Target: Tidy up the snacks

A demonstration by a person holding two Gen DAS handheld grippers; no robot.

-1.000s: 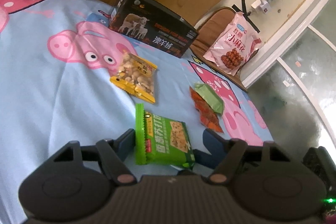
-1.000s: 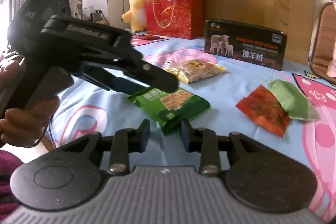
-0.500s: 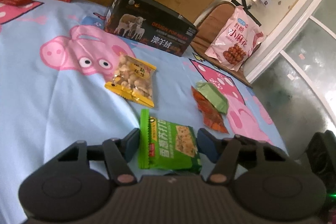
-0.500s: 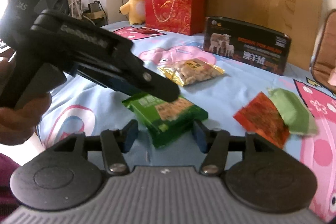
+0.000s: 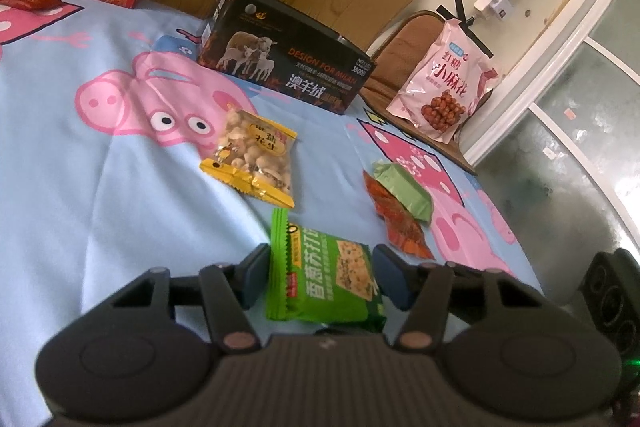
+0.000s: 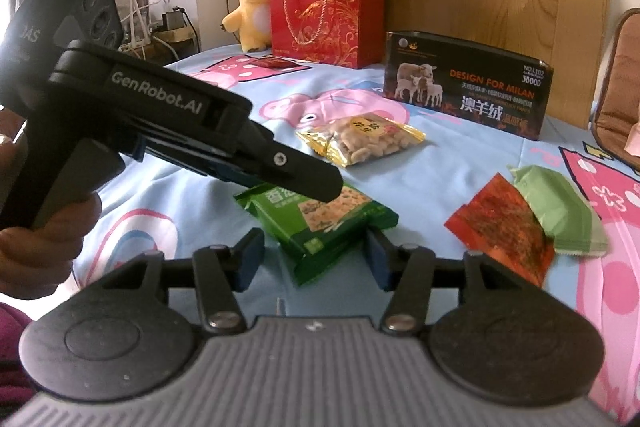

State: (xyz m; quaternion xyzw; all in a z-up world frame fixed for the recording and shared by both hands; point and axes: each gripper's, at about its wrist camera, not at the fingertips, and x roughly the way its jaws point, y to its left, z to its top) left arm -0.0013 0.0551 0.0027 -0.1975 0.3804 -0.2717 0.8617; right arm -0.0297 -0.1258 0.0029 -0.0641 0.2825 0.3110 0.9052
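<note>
The green cracker packet (image 5: 324, 279) is bracketed by the fingers of the left gripper (image 5: 322, 277), whose pads sit at its long edges; contact cannot be told. It also lies between the part-spread fingers of the right gripper (image 6: 312, 253), clear of both. The packet rests on the cartoon-pig bed sheet (image 5: 100, 167), with a yellow peanut bag (image 5: 252, 157) beyond and red (image 5: 396, 223) and pale green (image 5: 404, 187) sachets well apart.

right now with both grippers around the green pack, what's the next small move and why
Probably close the left gripper the rest of the way on the green pack. Its fingers bracket the pack's long sides, with the left pad at its edge. The right gripper also straddles the pack but with clear gaps, so it likely only steadies. Once gripped, lifting toward the black box seems plausible.
</note>
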